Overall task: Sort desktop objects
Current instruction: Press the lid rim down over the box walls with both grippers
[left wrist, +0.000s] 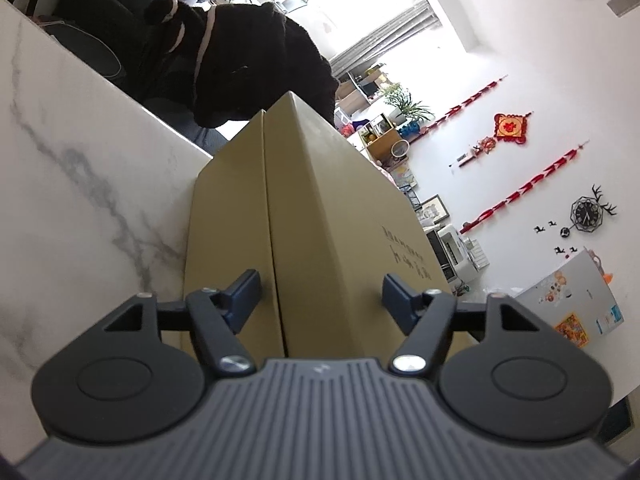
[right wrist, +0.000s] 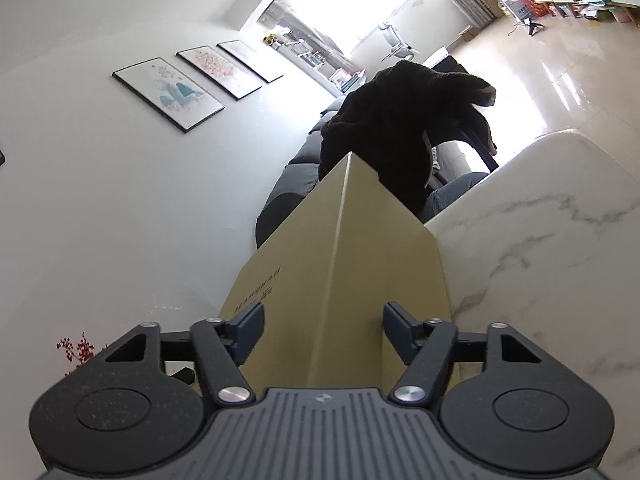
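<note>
A tan cardboard box (left wrist: 320, 200) lies on the white marble table (left wrist: 80, 200), which the rolled left wrist view shows on its left. My left gripper (left wrist: 322, 294) points along the box with its jaws apart; a box edge and a flap seam run between the blue pads (left wrist: 244, 292), and I see no pad pressing. In the right wrist view the same box (right wrist: 360, 248) stretches away from my right gripper (right wrist: 324, 330). Its jaws also stand apart, straddling a corner edge of the box with the table (right wrist: 540, 260) on the right. The box's far end is hidden.
A person in a dark fuzzy top (left wrist: 248, 60) sits bent over just beyond the far end of the box, also seen as a dark shape (right wrist: 400, 120). A grey sofa (right wrist: 296, 184) stands behind. Framed pictures (right wrist: 168, 94) hang on the wall.
</note>
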`<action>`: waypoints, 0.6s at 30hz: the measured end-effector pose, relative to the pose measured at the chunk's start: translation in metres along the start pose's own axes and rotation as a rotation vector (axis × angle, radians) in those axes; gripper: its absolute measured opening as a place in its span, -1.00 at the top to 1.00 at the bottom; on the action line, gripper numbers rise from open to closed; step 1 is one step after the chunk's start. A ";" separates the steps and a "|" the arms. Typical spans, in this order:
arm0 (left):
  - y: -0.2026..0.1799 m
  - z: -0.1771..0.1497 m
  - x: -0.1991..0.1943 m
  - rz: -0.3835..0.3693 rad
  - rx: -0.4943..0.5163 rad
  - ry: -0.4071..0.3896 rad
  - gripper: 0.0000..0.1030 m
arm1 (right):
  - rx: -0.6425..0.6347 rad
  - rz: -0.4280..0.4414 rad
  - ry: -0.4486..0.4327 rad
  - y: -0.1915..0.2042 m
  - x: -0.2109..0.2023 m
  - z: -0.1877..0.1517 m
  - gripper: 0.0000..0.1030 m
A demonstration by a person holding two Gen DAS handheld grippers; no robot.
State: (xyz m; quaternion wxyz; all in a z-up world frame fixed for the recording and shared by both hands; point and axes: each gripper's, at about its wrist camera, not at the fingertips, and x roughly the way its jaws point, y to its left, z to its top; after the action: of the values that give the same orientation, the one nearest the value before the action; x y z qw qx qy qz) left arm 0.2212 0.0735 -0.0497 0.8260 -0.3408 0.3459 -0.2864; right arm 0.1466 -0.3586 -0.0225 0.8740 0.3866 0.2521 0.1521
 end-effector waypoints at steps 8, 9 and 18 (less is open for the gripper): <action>-0.008 0.026 0.020 0.074 0.043 -0.008 -0.23 | -0.011 -0.029 -0.005 0.001 0.017 0.023 -0.05; -0.009 0.030 0.022 0.087 0.052 -0.010 -0.23 | -0.024 -0.041 -0.003 0.003 0.020 0.027 -0.04; -0.017 0.060 0.046 0.191 0.083 -0.022 -0.17 | -0.174 -0.164 0.063 0.017 0.073 0.065 0.00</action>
State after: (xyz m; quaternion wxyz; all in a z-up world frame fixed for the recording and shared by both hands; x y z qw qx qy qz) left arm 0.2903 0.0530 -0.0225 0.8668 -0.2746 0.3554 -0.2165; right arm 0.2424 -0.3529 0.0039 0.9054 0.2826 0.2959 0.1135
